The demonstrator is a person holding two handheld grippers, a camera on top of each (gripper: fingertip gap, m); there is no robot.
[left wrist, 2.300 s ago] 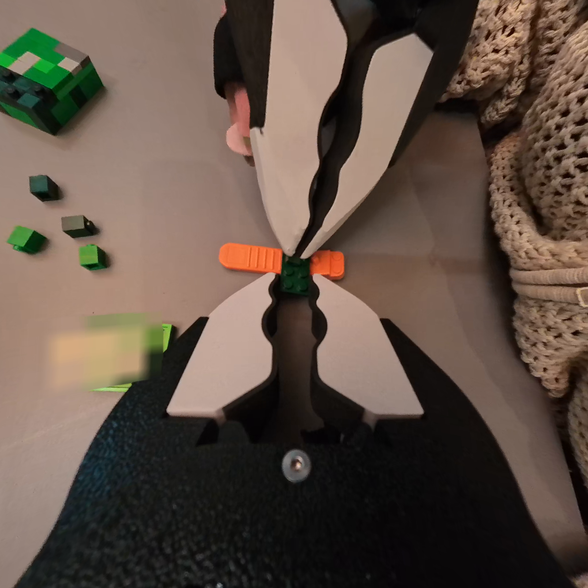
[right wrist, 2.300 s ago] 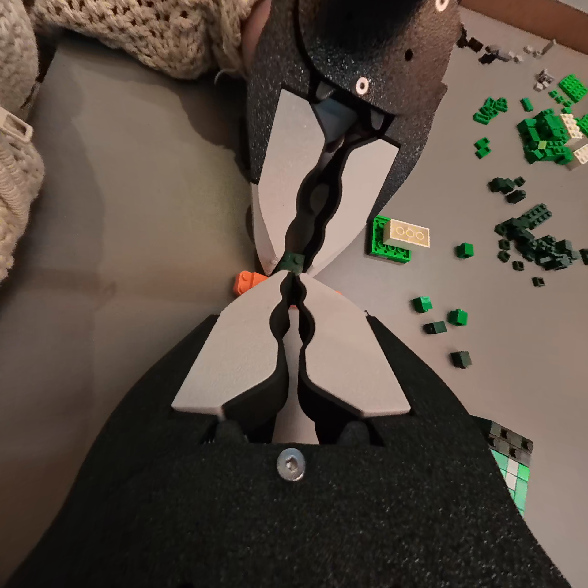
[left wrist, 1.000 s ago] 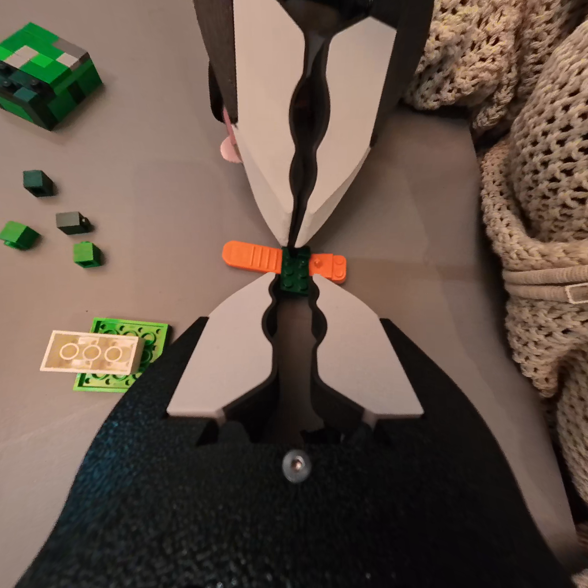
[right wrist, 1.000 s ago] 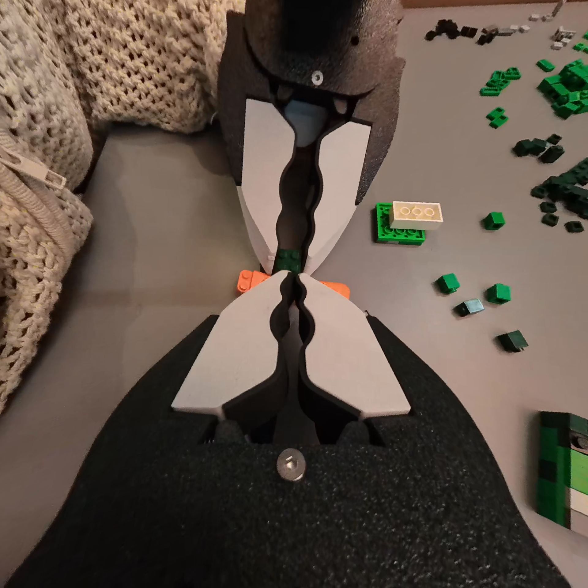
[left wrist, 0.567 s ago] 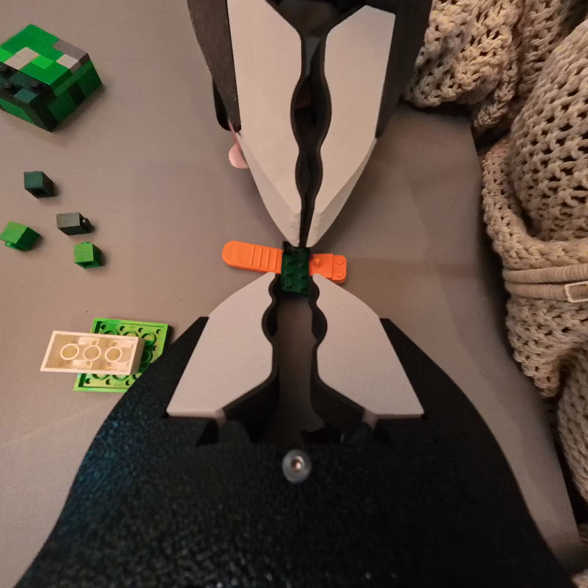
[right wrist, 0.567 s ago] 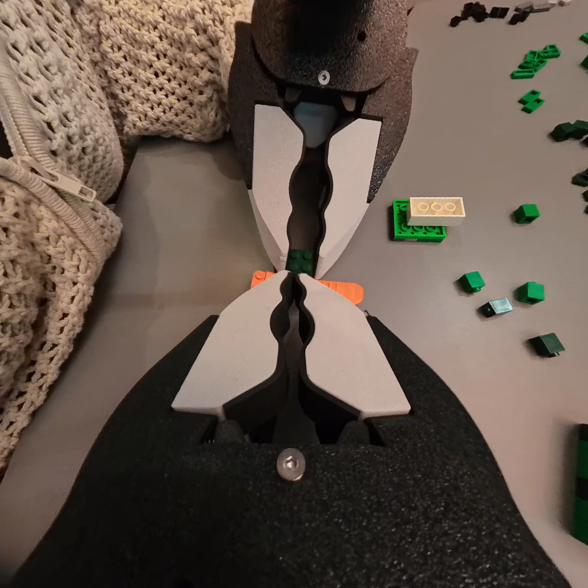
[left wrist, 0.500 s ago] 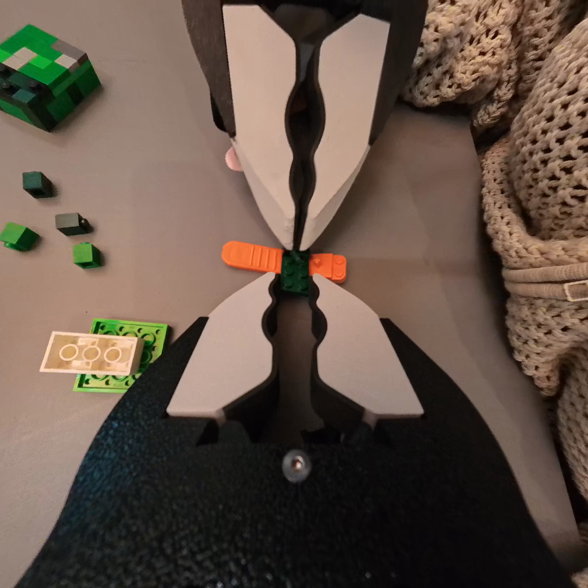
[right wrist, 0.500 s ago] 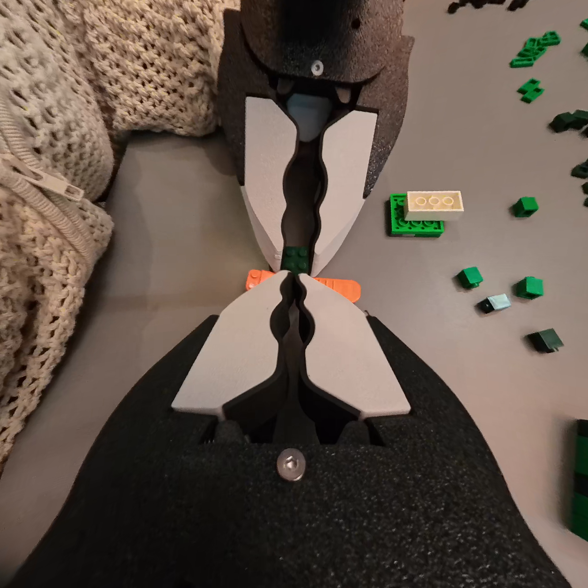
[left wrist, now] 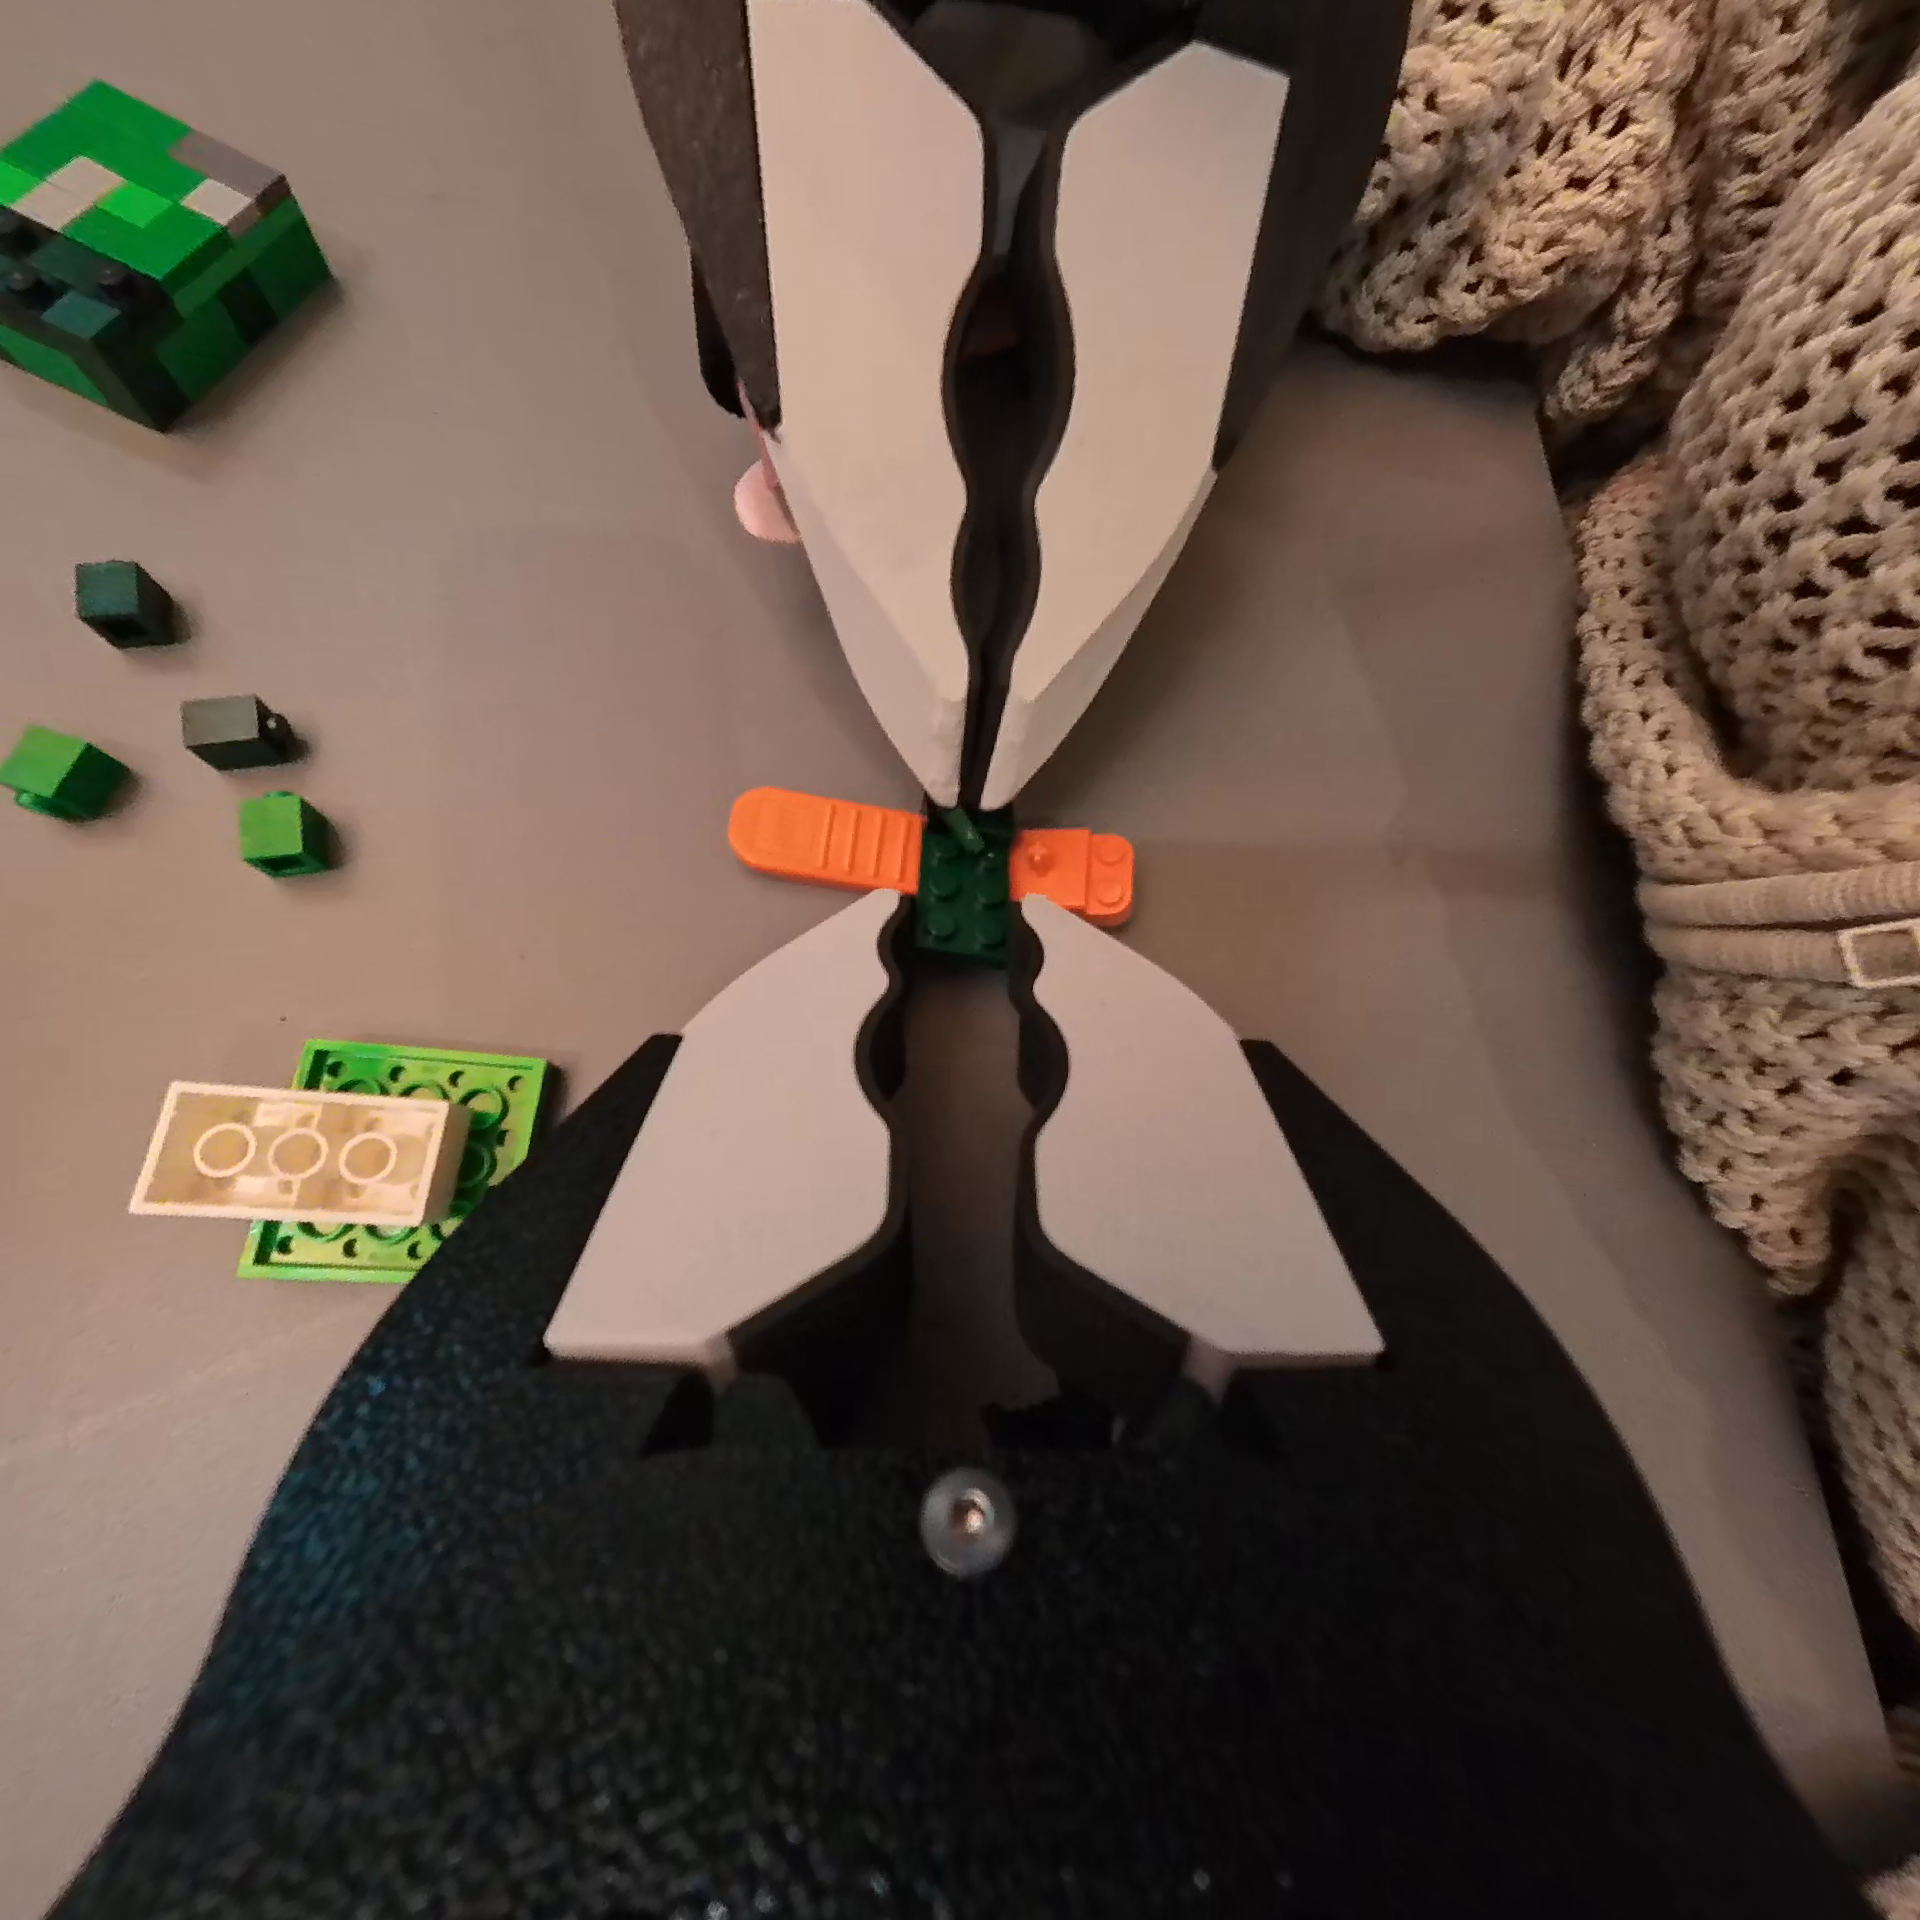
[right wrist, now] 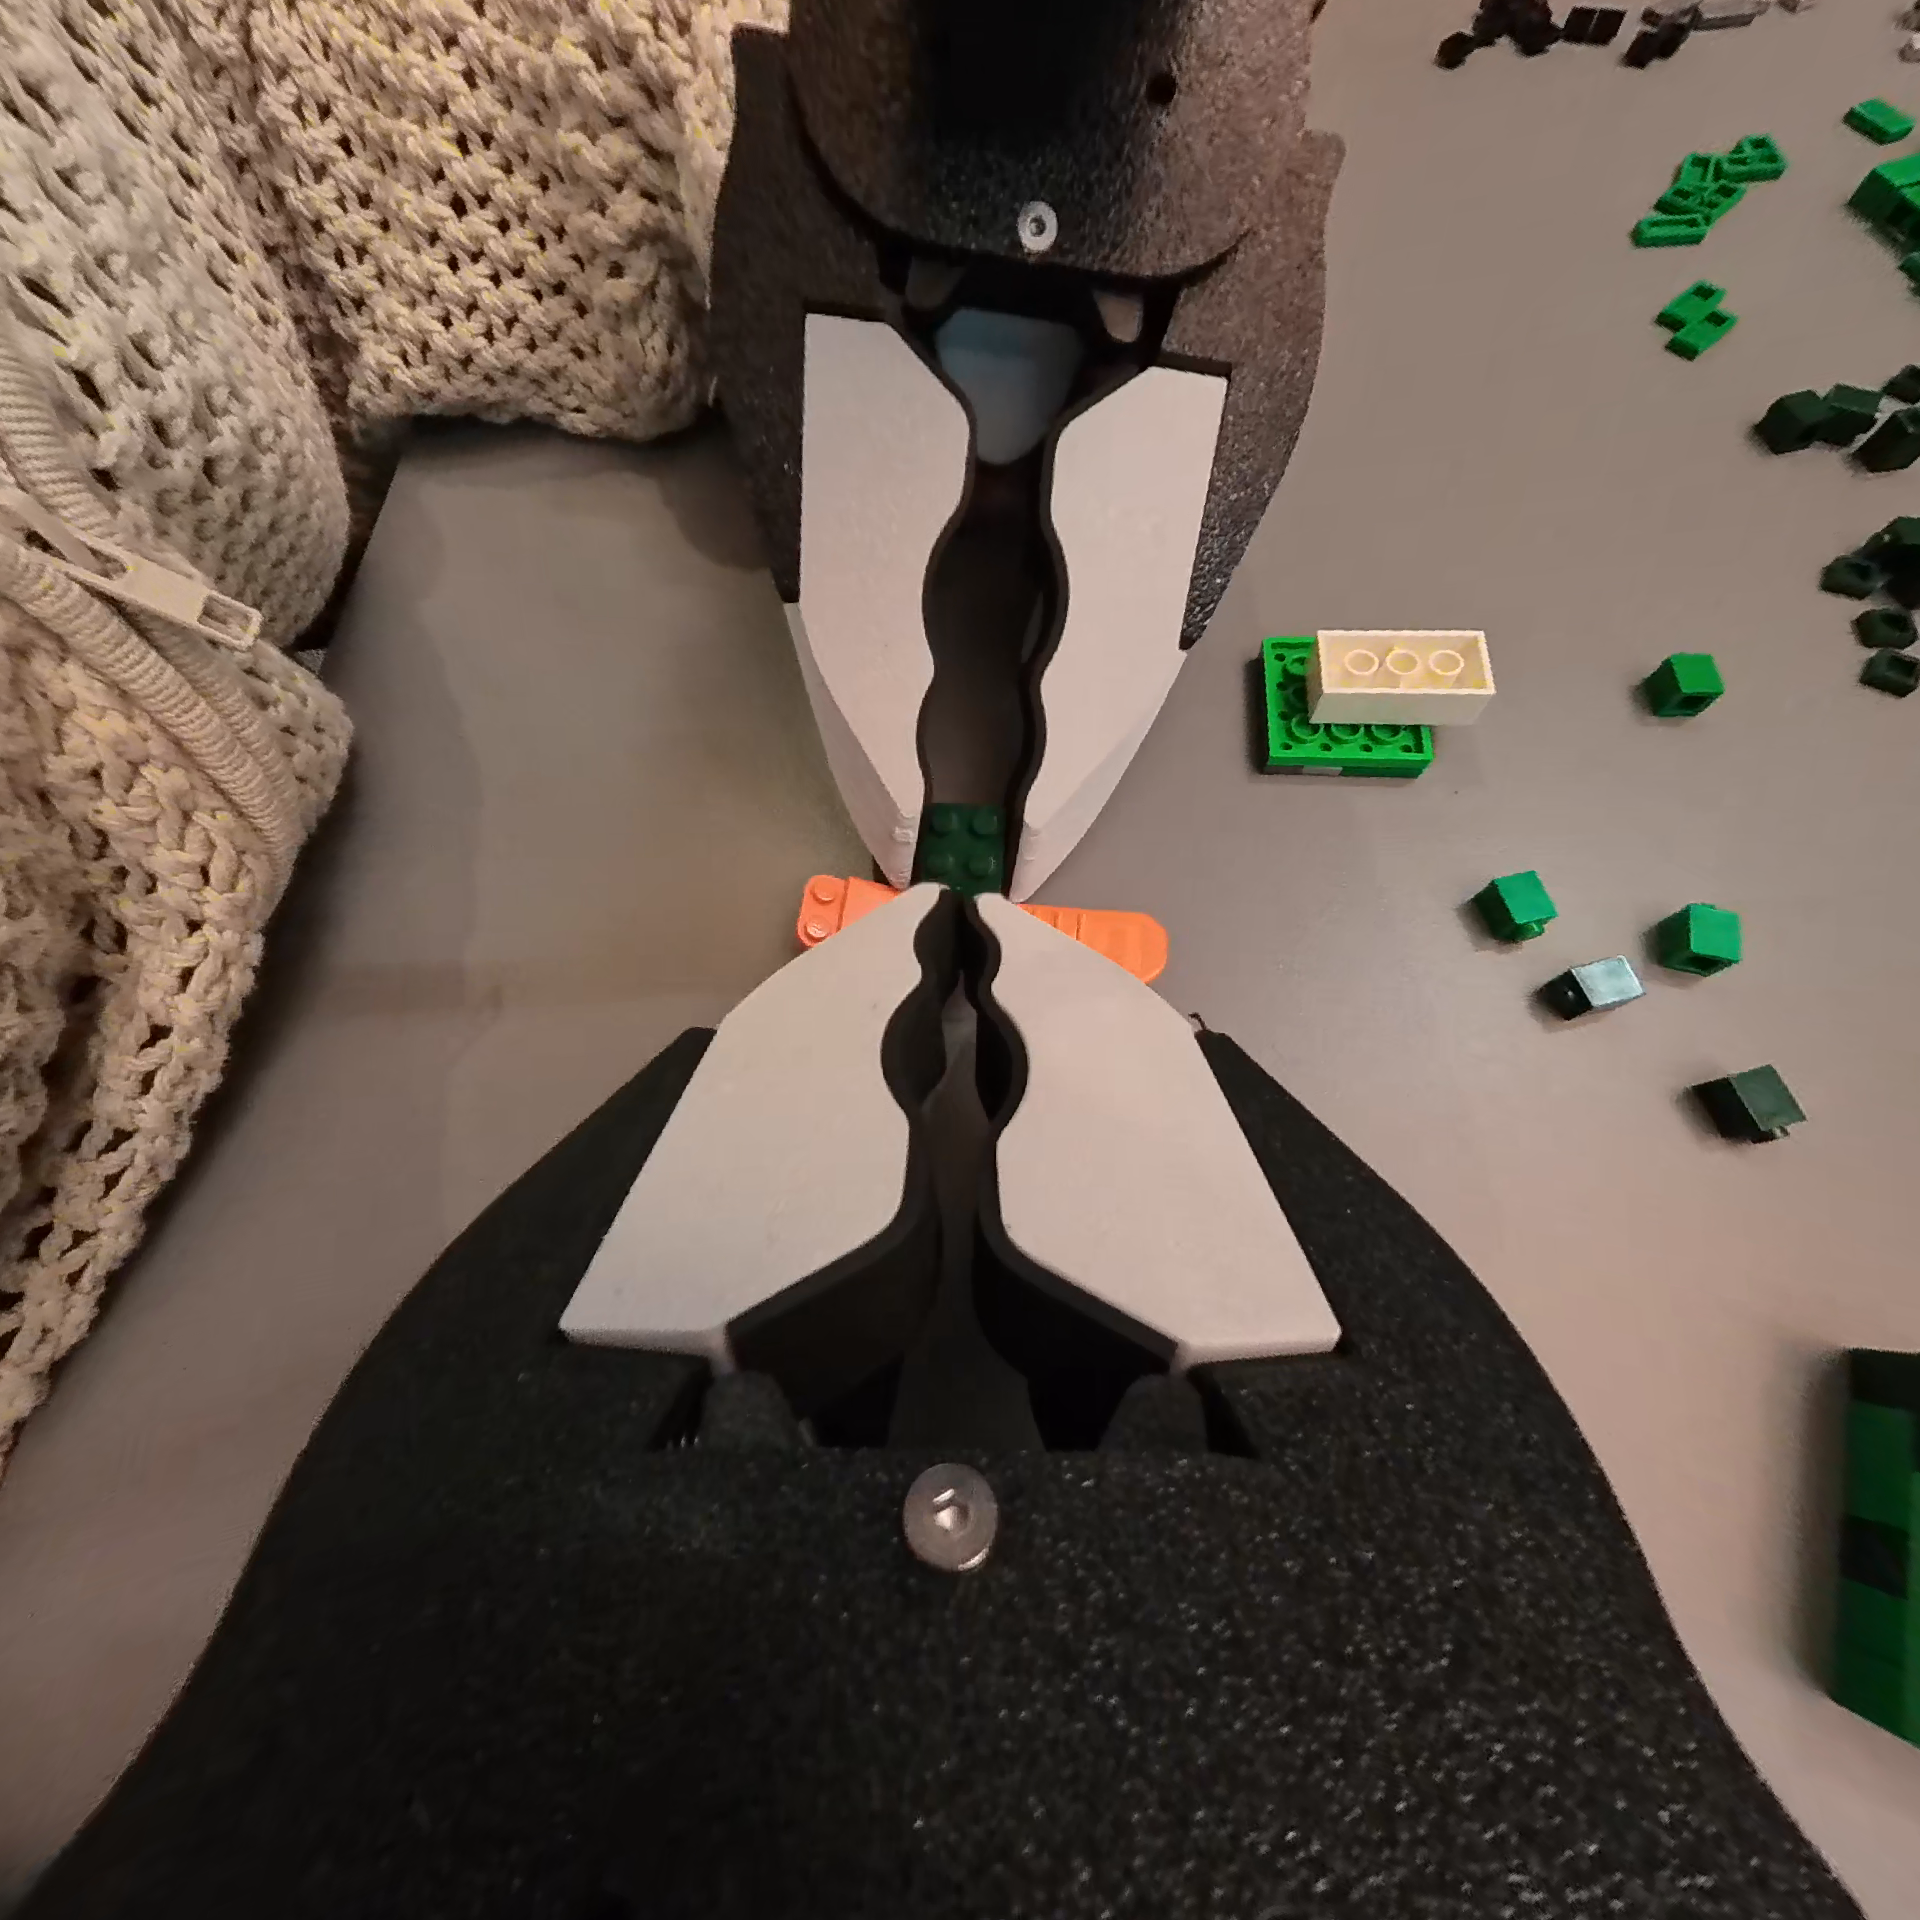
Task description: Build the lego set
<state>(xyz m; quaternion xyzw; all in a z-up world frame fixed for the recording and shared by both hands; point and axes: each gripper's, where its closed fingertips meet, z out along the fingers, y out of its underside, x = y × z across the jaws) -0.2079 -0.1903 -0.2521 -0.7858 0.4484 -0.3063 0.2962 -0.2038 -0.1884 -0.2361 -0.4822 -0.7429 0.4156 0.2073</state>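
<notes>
Left gripper (left wrist: 961, 914), centre of the left wrist view: fingers clamped on a dark green plate (left wrist: 964, 894), studs up, held by its two sides. Right gripper (right wrist: 958, 902), centre of the right wrist view: fingers pressed together at the tips on something small and dark green (left wrist: 962, 823), thin, too small to identify, touching the plate's far edge.

Directly beneath, an orange brick separator (left wrist: 831, 852) flat on the grey table (left wrist: 520, 520), ends sticking out left and right of the plate; plate on it or just above it, impossible to say.

Step in hand, at a guess: seating that small piece onto the plate's studs. Next move probably needs the piece squared over a stud, then pressed straight down while the left grip resists; likely risk, a tiny part twisting or popping free.

Further out in the left wrist view: a white brick (left wrist: 296, 1148) lying across a lime green plate (left wrist: 416, 1081) at lower left, loose small green cubes (left wrist: 275, 831) at mid left, a built green block (left wrist: 145, 249) in the upper left, a knitted beige garment (left wrist: 1714, 623) along the right edge. More scattered green parts (right wrist: 1714, 187) at the upper right of the right wrist view.

No containers anywhere; all parts loose on the table.
</notes>
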